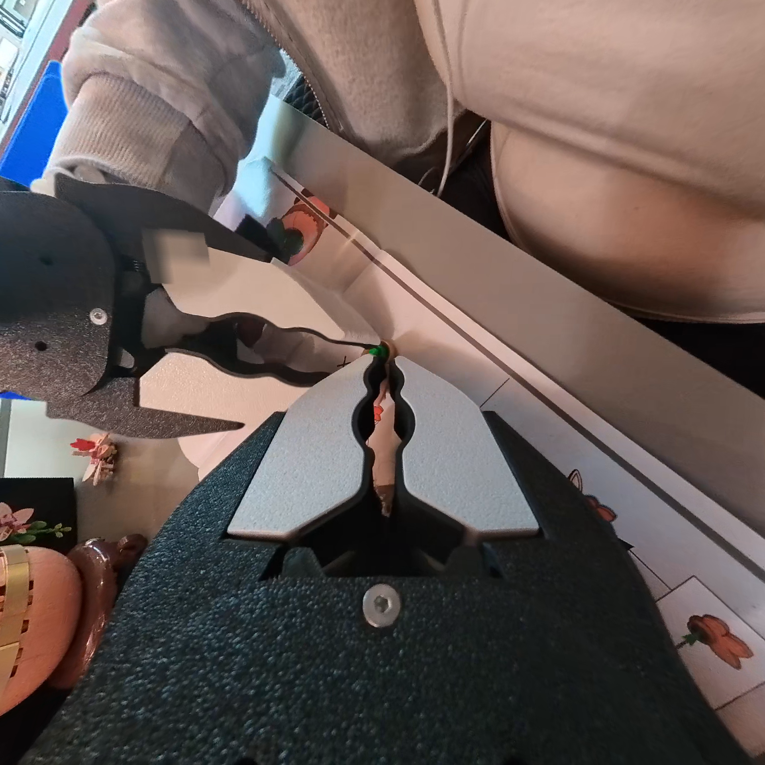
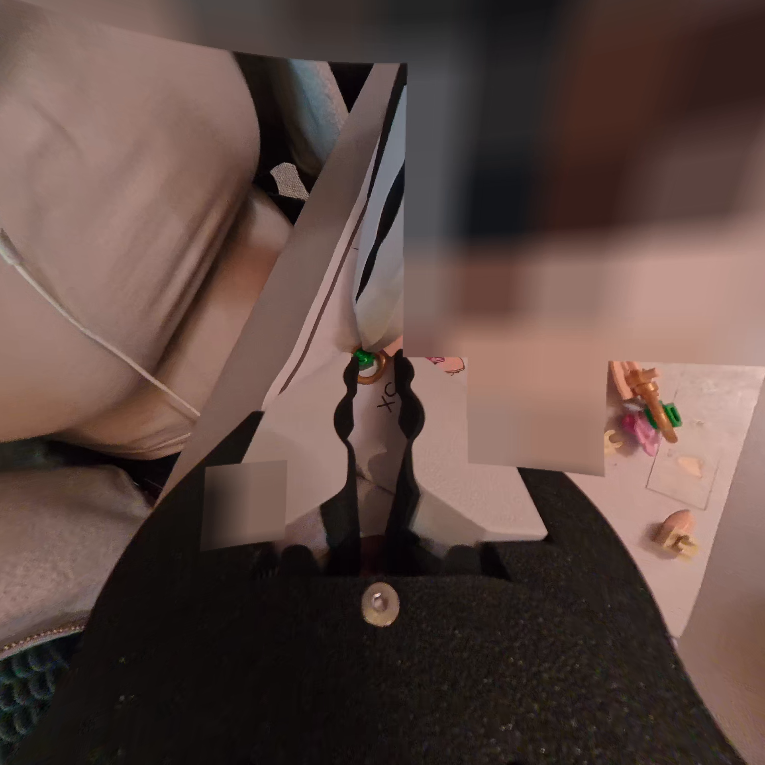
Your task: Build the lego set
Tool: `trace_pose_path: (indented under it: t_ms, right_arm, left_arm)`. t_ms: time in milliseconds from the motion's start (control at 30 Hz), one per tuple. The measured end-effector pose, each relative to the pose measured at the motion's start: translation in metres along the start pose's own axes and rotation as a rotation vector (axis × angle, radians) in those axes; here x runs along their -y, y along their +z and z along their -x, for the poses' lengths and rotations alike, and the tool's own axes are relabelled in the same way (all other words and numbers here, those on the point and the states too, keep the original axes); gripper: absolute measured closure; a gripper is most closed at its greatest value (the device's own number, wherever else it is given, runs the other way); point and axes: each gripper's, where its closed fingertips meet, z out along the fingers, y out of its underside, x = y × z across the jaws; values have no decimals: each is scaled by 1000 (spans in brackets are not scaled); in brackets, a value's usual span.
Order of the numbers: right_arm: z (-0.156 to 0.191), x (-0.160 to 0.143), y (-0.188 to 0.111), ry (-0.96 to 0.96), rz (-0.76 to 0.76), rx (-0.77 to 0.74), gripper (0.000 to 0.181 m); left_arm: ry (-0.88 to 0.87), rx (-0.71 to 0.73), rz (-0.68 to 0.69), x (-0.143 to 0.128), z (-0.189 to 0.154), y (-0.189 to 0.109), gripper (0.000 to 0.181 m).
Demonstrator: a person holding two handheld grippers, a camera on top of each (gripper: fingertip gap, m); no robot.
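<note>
A small green piece (image 1: 378, 352) sits on a gold ring (image 2: 371, 371), held just above the open instruction booklet (image 1: 699, 645). My left gripper (image 1: 383, 361) has silver fingers closed to a narrow slit, with a thin tan-brown piece (image 1: 383, 476) showing in the gap. Its tips touch the green piece. My right gripper (image 2: 376, 362) has black fingers and is shut on the ring and green piece (image 2: 363, 357). It enters the left wrist view from the left (image 1: 256, 343). In the right wrist view, the left gripper (image 2: 374, 248) comes down from above.
The grey table edge (image 1: 579, 331) runs diagonally, with a person's beige hoodie (image 1: 579, 124) close behind it. Loose gold, green and pink pieces (image 2: 654, 401) and a tan piece (image 2: 674, 530) lie at the right. A pink and gold vase build (image 1: 33, 621) and a small flower cluster (image 1: 97, 455) stand left. The grippers are tip to tip, or close to it.
</note>
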Motion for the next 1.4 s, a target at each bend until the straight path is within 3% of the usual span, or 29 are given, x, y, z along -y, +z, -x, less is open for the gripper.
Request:
trace_pose_path:
  t_ms: [133, 333, 733, 1233, 1267, 1333, 1400]
  right_arm:
    - [0, 0, 0, 29, -30, -9, 165]
    - [0, -1, 0, -123, -33, -8, 166]
    - [1, -3, 0, -169, -13, 48, 170]
    - [0, -1, 0, -248, -18, -50, 171]
    - [0, -1, -1, -239, -18, -57, 171]
    - [-4, 3, -7, -251, -44, -110, 153]
    - [0, 2, -8, -237, -55, -107, 154]
  left_arm:
    - [2, 1, 0, 0, 0, 0, 178]
    - [8, -1, -3, 0, -1, 0, 178]
    - [9, -7, -6, 0, -1, 0, 178]
    - [-5, -10, -1, 0, -1, 0, 177]
    - [-4, -9, 0, 0, -1, 0, 177]
    - [-4, -7, 0, 0, -1, 0, 177]
    - [-3, -6, 1, 0, -1, 0, 177]
